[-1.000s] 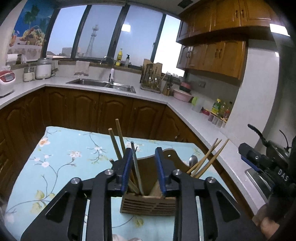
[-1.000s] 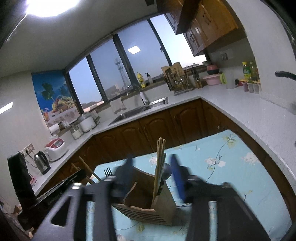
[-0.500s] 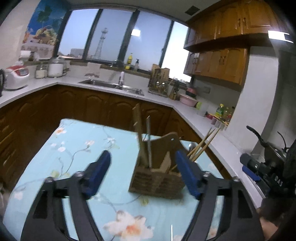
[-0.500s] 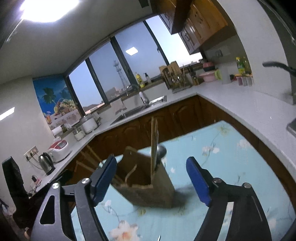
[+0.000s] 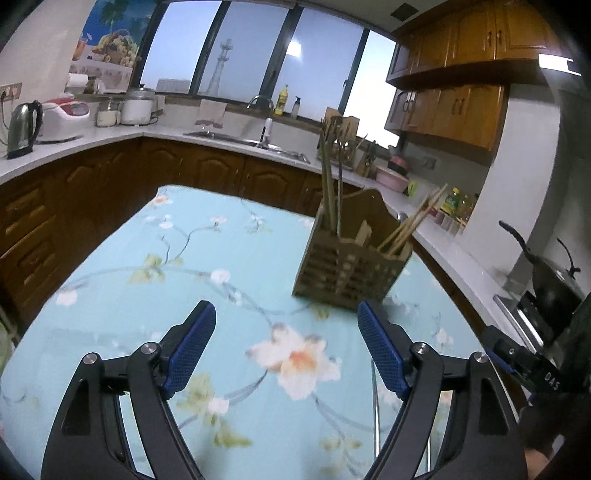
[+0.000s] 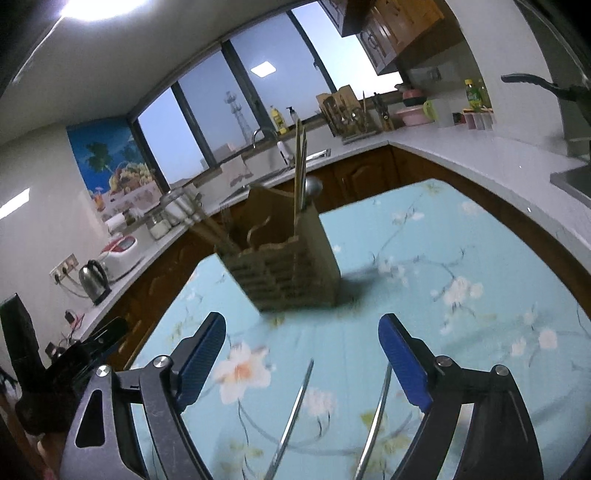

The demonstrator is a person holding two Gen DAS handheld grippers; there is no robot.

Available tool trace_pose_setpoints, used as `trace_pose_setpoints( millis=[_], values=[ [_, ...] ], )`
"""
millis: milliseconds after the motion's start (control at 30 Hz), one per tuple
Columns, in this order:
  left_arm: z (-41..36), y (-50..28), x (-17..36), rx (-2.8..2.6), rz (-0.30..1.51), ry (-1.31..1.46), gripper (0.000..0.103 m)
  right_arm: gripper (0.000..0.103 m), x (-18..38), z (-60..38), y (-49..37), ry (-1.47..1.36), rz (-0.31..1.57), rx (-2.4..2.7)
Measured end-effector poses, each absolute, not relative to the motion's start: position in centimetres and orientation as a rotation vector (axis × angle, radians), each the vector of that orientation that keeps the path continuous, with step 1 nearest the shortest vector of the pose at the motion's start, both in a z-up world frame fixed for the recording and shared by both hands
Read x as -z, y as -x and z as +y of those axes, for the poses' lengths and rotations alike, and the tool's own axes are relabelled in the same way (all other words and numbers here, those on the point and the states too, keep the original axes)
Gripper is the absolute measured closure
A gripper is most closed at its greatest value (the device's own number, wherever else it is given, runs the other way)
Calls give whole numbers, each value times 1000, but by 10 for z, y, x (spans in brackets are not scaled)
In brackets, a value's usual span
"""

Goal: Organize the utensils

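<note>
Left tongs (image 5: pixel 286 321) gape with nothing between them, short of the wooden utensil holder (image 5: pixel 352 262) on the floral bench (image 5: pixel 166 273). Right tongs (image 6: pixel 302 334) are likewise released over two metal utensil handles (image 6: pixel 293 413) lying there.

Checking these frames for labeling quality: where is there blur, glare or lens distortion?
Left wrist view: fisheye bends the window frames, the holder is slightly soft, dark vignette in the corners. Right wrist view: ceiling light blows out, the holder and two metal handles smear.
</note>
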State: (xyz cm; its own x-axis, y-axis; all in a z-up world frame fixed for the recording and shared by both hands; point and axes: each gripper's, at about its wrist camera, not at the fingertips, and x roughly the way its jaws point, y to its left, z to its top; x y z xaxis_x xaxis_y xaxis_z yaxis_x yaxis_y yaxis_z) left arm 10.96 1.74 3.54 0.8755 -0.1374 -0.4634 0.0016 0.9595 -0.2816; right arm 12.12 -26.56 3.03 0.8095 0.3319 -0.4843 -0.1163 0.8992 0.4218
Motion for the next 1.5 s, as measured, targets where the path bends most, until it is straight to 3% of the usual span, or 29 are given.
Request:
trace_pose_setpoints(
  millis=[200, 267, 400, 567, 1000, 1500],
  values=[
    [18, -79, -47, 61, 455, 231, 21, 16, -47, -262, -93, -337, 541, -265],
    [19, -71, -52, 74, 436, 230, 20, 11, -57, -262, -84, -323, 510, -271],
    [19, -47, -65, 76, 385, 206, 13, 0, -85, -262, -56, -299, 405, -274],
    [16, -19, -64, 63, 331, 179, 2, 0, -103, -253, -18, -203, 284, -275],
    [-6, 23, -4, -6, 296, 44, 0, 0, -17, -224, 25, -68, 283, -192],
    [-6, 25, 13, -45, 323, 18, 0, 0, -10, -233, 31, -78, 281, -162]
  ],
)
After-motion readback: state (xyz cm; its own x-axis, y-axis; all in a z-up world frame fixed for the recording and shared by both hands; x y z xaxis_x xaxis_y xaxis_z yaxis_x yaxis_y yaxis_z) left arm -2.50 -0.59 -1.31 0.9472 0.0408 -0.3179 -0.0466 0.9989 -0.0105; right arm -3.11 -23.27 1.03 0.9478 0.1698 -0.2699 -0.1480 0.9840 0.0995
